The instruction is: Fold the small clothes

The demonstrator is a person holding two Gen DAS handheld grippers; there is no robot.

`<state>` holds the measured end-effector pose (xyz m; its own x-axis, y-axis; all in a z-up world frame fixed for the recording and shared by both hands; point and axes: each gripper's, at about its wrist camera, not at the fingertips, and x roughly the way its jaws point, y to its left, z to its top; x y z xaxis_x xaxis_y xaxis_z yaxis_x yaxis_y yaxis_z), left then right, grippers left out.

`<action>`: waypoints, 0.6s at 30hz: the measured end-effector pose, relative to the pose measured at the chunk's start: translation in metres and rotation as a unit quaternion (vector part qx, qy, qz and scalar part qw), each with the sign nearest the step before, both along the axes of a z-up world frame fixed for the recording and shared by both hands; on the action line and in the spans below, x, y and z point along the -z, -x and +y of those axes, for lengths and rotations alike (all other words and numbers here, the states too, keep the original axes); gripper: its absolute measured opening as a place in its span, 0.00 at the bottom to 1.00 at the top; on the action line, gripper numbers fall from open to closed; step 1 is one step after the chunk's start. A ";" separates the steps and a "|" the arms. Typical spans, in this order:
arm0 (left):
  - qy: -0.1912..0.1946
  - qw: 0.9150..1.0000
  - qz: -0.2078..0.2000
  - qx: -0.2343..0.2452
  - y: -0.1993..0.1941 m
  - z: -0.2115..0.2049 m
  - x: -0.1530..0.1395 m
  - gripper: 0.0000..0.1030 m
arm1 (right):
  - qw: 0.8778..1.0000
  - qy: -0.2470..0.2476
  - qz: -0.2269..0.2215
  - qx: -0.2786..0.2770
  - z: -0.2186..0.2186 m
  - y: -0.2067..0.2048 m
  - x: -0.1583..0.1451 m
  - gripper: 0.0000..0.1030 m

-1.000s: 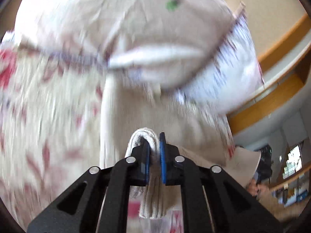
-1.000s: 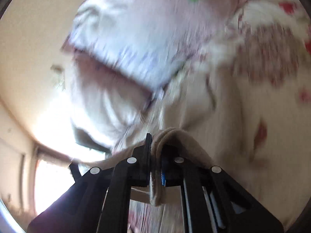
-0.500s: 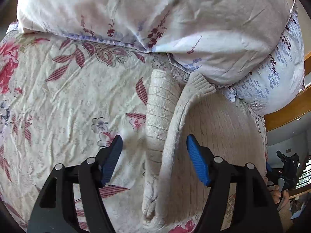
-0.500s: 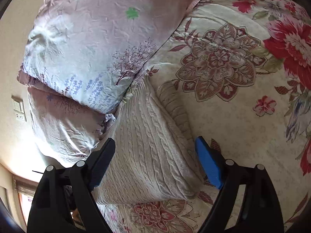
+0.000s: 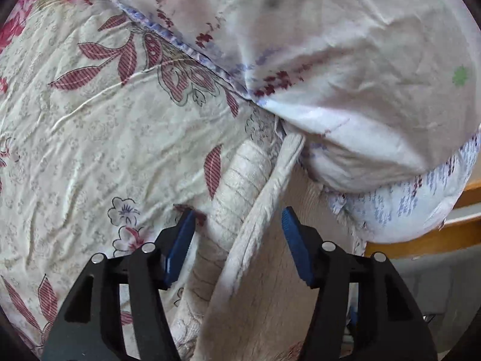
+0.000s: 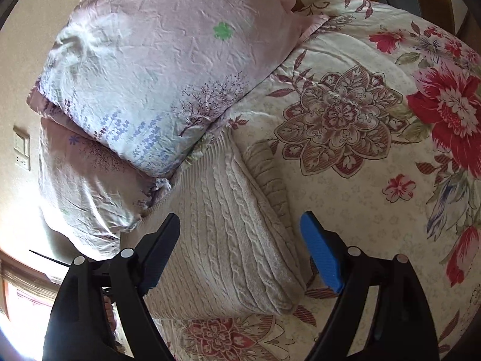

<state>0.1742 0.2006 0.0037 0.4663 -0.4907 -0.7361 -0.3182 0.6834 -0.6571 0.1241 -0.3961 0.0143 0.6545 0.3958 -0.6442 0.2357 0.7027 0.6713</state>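
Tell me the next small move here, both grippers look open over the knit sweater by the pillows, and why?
Probably close the left gripper on the raised folded edge of the cable-knit sweater between its fingers, then draw it away from the pillow. The sweater's far end is tucked against the pillows, and a ribbed sleeve pokes out beside the fold. The right gripper hangs open above the sweater.

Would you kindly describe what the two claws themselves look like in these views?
Both the left claw and the right claw are matte black frames with triangular cut-outs and silver round rivets. Their fingers carry ribbed blue pads. No cables, markings or sleeves are visible.
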 end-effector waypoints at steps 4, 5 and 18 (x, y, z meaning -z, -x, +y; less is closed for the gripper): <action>-0.025 0.998 -0.002 0.049 0.013 -0.010 -0.003 0.62 | 1.000 0.017 -0.001 -0.014 0.007 0.002 0.002 0.65; -0.025 0.998 -0.005 0.054 0.016 -0.011 -0.003 0.62 | 0.999 0.023 -0.001 -0.023 0.011 0.002 0.003 0.56; -0.040 0.996 -0.018 0.083 0.026 -0.031 -0.005 0.66 | 0.999 0.020 0.023 -0.012 0.003 0.041 0.022 0.05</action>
<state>0.1487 0.1700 0.0086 0.4110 -0.5040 -0.7597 -0.1728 0.7751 -0.6077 0.0833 -0.3933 -0.0078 0.6141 0.3846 -0.6892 0.2490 0.7342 0.6316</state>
